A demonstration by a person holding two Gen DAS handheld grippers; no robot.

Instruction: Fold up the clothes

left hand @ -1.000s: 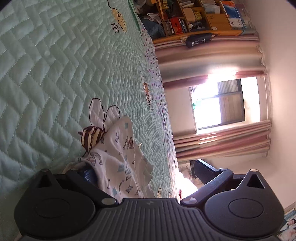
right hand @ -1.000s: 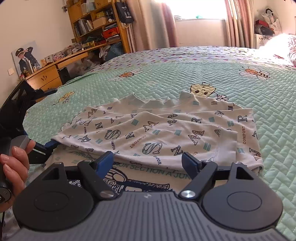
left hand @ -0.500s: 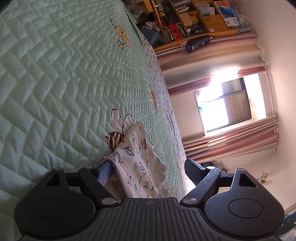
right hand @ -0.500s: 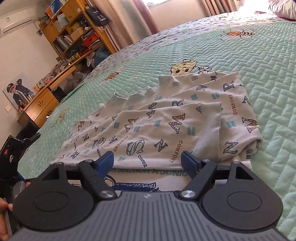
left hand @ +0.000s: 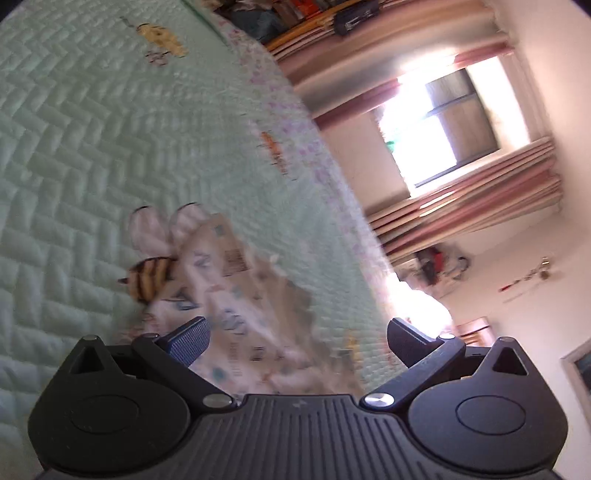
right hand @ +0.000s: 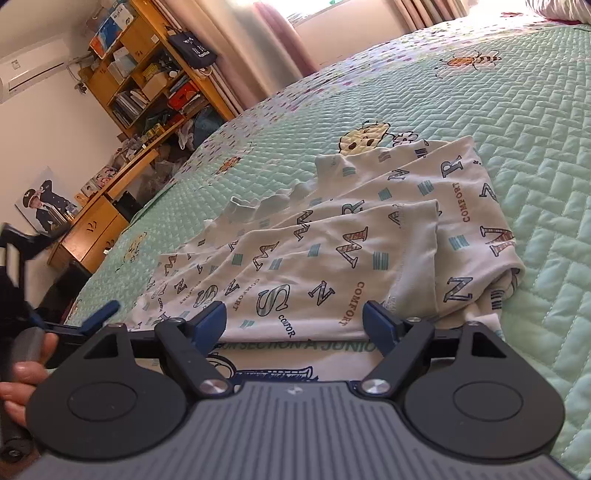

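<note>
A white garment printed with letters (right hand: 332,258) lies partly folded on the green quilted bed (right hand: 535,122). A layer with blue print (right hand: 266,369) shows under its near edge. My right gripper (right hand: 295,321) is open and empty, its blue pads at the garment's near edge. My left gripper (left hand: 295,336) is open and empty, tilted sideways, just in front of the garment's end (left hand: 229,295). In the right wrist view the left gripper (right hand: 74,321) sits at the garment's left end, held by a hand (right hand: 22,369).
A wooden bookshelf (right hand: 147,85) and desk (right hand: 96,214) stand along the bed's far left side. A curtained window (left hand: 439,129) is beyond the bed. A pillow (right hand: 557,9) lies at the far right.
My left gripper has let go of the garment's end and opened wide, and its view has swung. My right gripper has moved closer along the garment's near edge, still open.
</note>
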